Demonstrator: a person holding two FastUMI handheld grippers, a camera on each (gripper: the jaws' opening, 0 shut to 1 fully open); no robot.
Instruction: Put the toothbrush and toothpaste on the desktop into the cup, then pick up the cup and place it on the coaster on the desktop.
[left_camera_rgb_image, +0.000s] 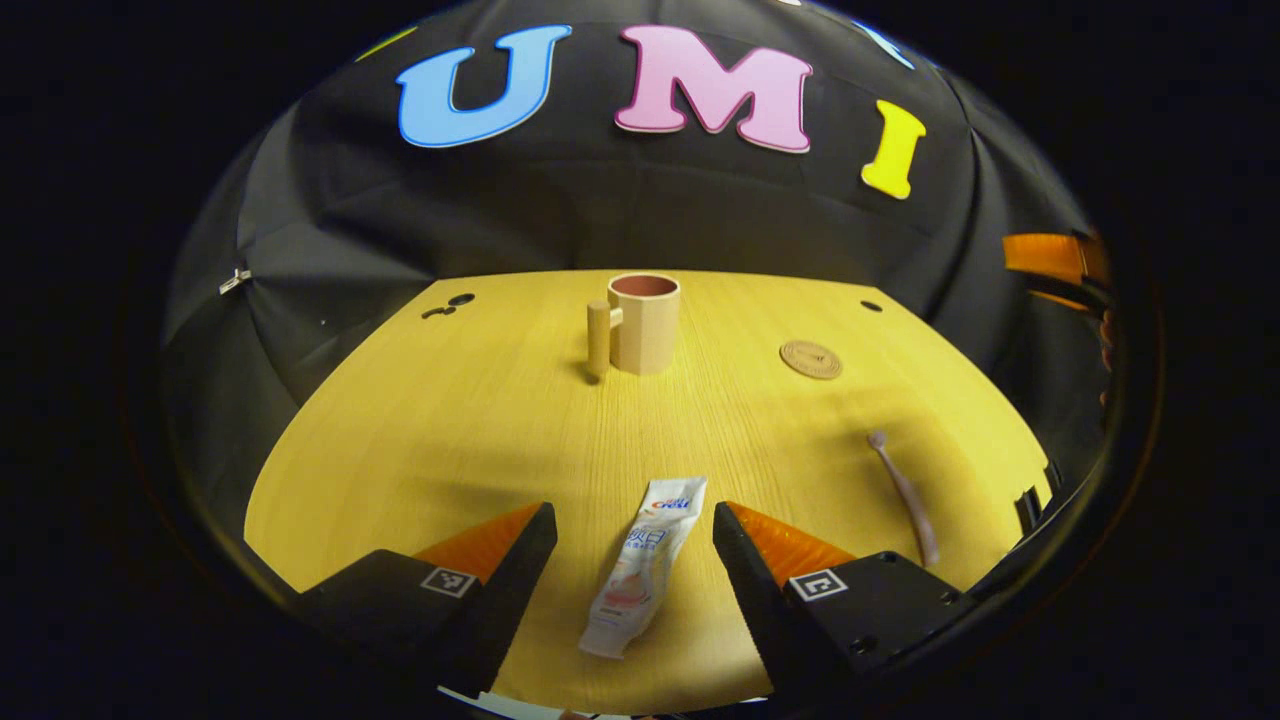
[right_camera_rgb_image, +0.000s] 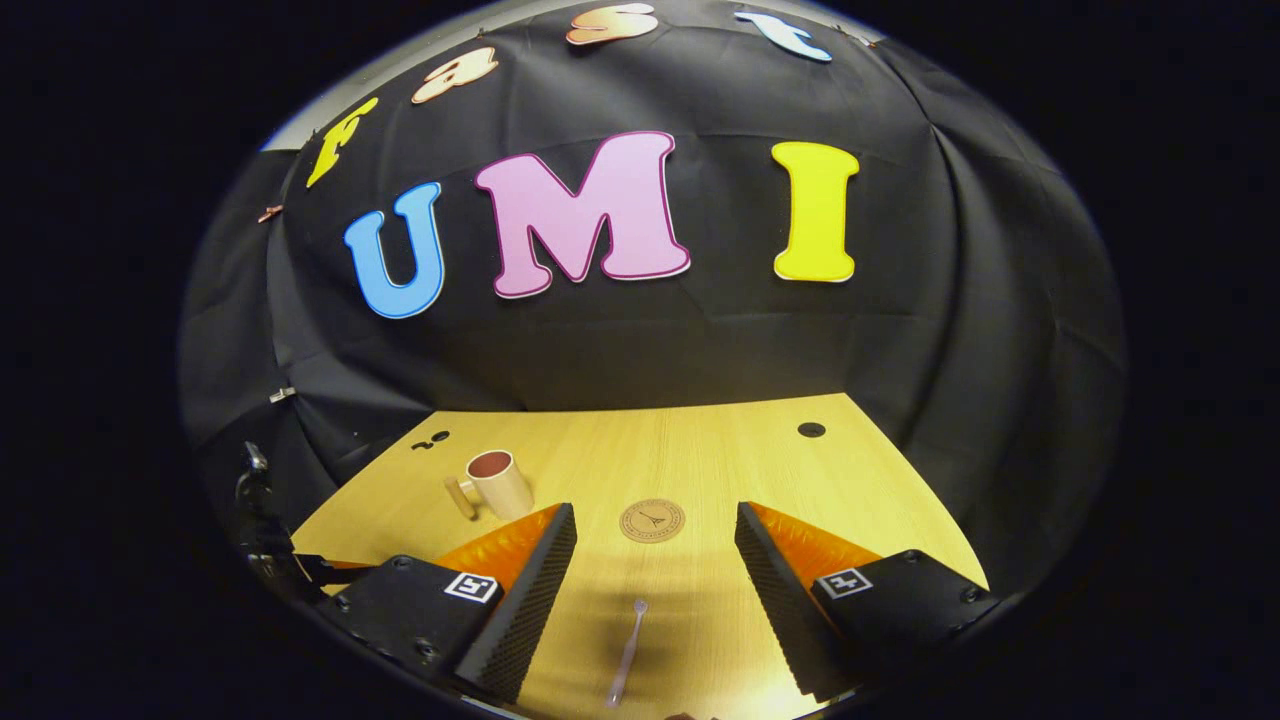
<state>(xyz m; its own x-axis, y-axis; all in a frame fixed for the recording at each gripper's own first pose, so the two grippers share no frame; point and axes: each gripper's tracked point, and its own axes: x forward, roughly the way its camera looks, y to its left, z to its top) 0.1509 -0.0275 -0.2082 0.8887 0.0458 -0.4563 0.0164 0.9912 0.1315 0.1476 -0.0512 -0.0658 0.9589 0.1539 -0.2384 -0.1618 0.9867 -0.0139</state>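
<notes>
In the left gripper view a white toothpaste tube (left_camera_rgb_image: 645, 565) lies flat on the yellow desktop, between the spread fingers of my open left gripper (left_camera_rgb_image: 634, 525). Farther back stands the tan cup (left_camera_rgb_image: 643, 322), upright, handle to its left. A round coaster (left_camera_rgb_image: 811, 359) lies to its right, and a pinkish toothbrush (left_camera_rgb_image: 906, 496) lies at the right. In the right gripper view my right gripper (right_camera_rgb_image: 655, 525) hangs open above the toothbrush (right_camera_rgb_image: 627, 653), which lies between its fingers. The coaster (right_camera_rgb_image: 652, 520) lies just beyond, and the cup (right_camera_rgb_image: 497, 484) stands at the left.
The yellow desktop (left_camera_rgb_image: 480, 420) ends at the black cloth wall behind. Small dark holes (left_camera_rgb_image: 448, 305) mark its far left and far right (left_camera_rgb_image: 871, 306) corners. An orange part of the other gripper (left_camera_rgb_image: 1050, 258) shows at the right edge of the left gripper view.
</notes>
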